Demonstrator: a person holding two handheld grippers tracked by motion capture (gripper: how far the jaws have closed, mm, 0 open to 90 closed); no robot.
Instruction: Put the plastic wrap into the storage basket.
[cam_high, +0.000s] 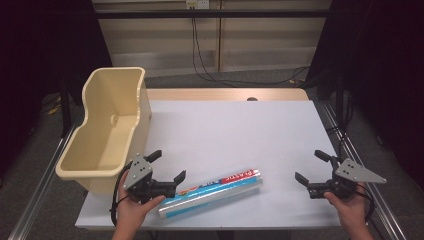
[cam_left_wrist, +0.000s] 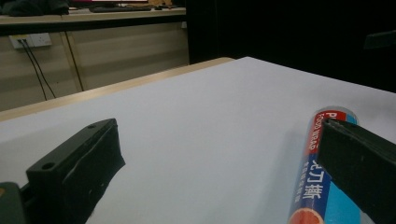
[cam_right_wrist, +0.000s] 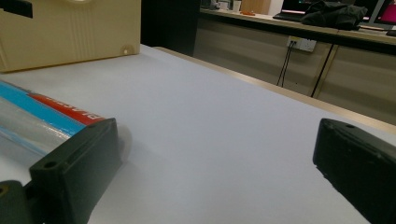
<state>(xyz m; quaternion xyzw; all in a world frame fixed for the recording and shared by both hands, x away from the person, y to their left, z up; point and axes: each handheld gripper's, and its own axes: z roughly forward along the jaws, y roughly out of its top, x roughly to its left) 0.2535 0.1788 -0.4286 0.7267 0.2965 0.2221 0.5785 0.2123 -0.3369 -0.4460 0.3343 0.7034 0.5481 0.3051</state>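
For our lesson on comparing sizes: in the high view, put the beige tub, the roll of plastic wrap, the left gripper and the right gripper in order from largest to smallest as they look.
1. beige tub, by far the largest.
2. roll of plastic wrap, long and slim.
3. left gripper and right gripper: both open and much alike in size, so they tie for smallest.

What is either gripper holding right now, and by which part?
Nothing is held. Left gripper and right gripper are both open, and the plastic wrap roll lies free on the table.

The high view looks down; both gripper views skim low, sharing the wrap roll (cam_high: 212, 193).
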